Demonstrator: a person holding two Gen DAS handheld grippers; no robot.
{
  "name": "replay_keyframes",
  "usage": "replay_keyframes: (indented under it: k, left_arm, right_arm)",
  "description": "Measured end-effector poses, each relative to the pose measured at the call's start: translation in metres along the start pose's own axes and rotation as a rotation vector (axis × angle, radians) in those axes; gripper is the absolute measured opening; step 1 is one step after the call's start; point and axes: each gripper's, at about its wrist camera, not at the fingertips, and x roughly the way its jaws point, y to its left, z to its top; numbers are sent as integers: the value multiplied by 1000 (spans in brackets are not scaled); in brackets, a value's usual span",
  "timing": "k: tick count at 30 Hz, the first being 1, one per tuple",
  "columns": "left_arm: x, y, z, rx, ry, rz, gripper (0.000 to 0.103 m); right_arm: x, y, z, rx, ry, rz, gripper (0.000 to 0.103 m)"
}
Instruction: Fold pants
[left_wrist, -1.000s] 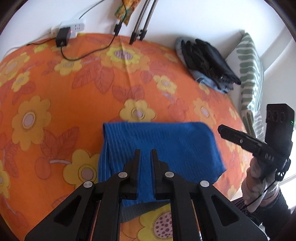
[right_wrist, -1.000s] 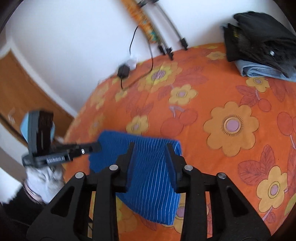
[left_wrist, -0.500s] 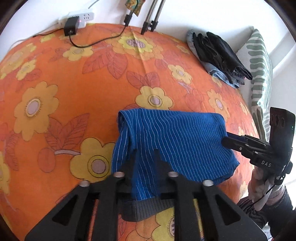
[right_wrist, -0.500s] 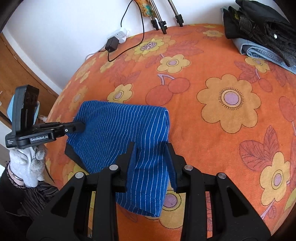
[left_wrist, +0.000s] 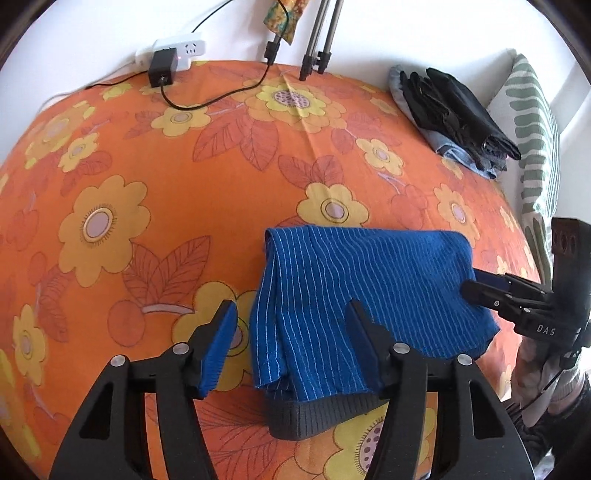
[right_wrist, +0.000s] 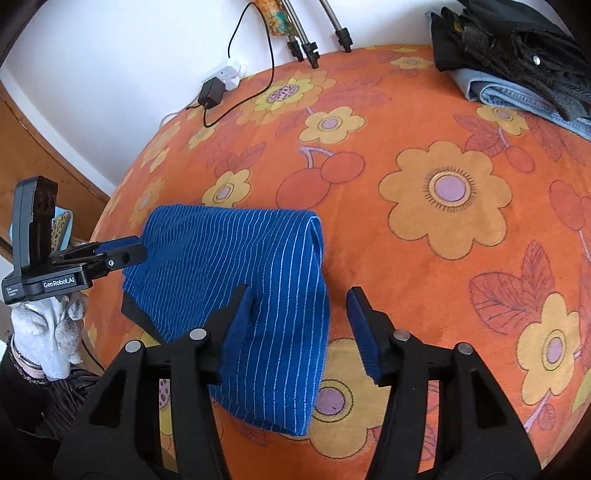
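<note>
Blue pinstriped pants (left_wrist: 362, 288) lie folded on the orange flowered bedcover (left_wrist: 147, 166), with the dark grey waistband (left_wrist: 314, 417) sticking out at the near edge. My left gripper (left_wrist: 290, 325) straddles the fold's near left part. Its jaws are opening and the pads stand clear of the cloth. In the right wrist view the pants (right_wrist: 229, 258) lie flat, and my right gripper (right_wrist: 300, 317) straddles their near right edge. Its jaws are opening too and do not press on the cloth. Each gripper also shows in the other's view, the right gripper (left_wrist: 480, 291) and the left gripper (right_wrist: 122, 254), at opposite ends of the pants.
A stack of folded black clothes on jeans (left_wrist: 454, 114) sits at the back right of the bed, beside a green-striped pillow (left_wrist: 535, 147). A power strip with a charger and cable (left_wrist: 166, 62) and tripod legs (left_wrist: 317, 44) stand along the wall. A gloved hand (right_wrist: 44, 332) holds the left gripper.
Both grippers came down with the pants, and the cloth settled flat on the bed. Both pairs of jaws then spread apart and let the fabric go.
</note>
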Motion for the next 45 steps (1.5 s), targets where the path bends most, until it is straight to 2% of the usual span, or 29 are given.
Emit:
replay_keyframes:
  k: [7,11,18,21,25,28,33,37,45]
  left_arm:
    - [4,-8,-5,47,-5,35,59]
    - [9,-15,-9,75,-3,50,45]
    - [11,-22,-12,98,-24,84,40]
    - [11,-22,-13,88,-36,95,33]
    - [11,-28,-13,108,-42,93,18]
    - [11,-32,-14,115,-50,96,15]
    - [10,-25,-13,66,-42,53,14]
    - [3,-16,-11,0,-38,-15,14]
    - [-15,-20,-10,-10,-78,-62,13]
  right_arm:
    - [4,10,-3,-33,-11,-12,56]
    - [5,17,-5,-63,-15,-22,52]
    - [7,22,-8,-74,-22,-13,38]
    - [9,25,-9,-84,-19,-9,32]
    - [11,29,-9,-85,-18,-9,28]
    - [12,30,-9,-85,-20,-10,22]
    - [13,34,-10,-97,-27,-20,17]
    - [10,36,-10,-97,-41,-28,14]
    - [-10,48,-8,-131,-106,-24,13]
